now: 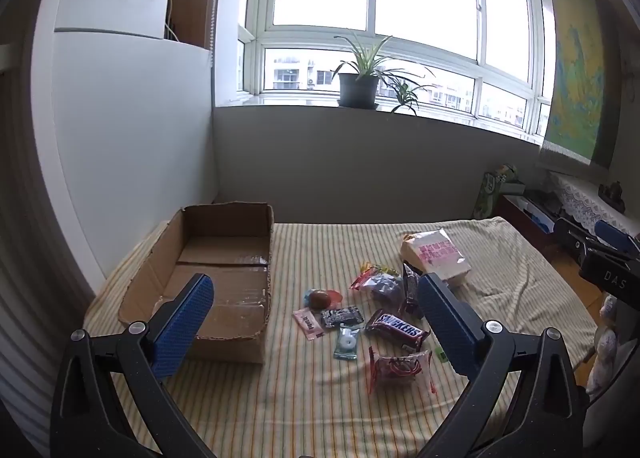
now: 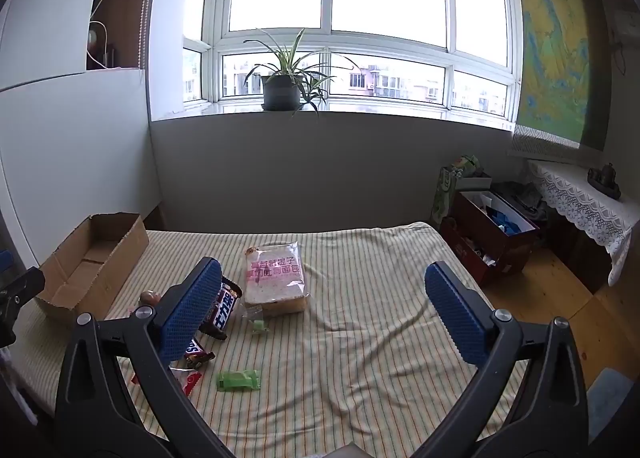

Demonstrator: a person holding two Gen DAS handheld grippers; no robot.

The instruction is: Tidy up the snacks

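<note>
An empty cardboard box (image 1: pixel 224 262) sits at the left of the striped cloth; it also shows in the right wrist view (image 2: pixel 96 258). Several snacks lie in a heap to its right: a Snickers bar (image 1: pixel 398 330), a red-edged packet (image 1: pixel 400 368), a round mint (image 1: pixel 347 340), a pink sachet (image 1: pixel 309 323). A bagged bread loaf (image 1: pixel 438 256) lies behind them, also seen from the right (image 2: pixel 274 278). A green packet (image 2: pixel 238 380) lies near the front. My left gripper (image 1: pixel 316 322) is open above the heap. My right gripper (image 2: pixel 324 310) is open and empty over bare cloth.
The striped cloth (image 2: pixel 360 338) covers the table, wrinkled at the right. A wall runs behind it under a window with a potted plant (image 1: pixel 358 86). A red box of clutter (image 2: pixel 492 234) stands on the wooden floor at the right.
</note>
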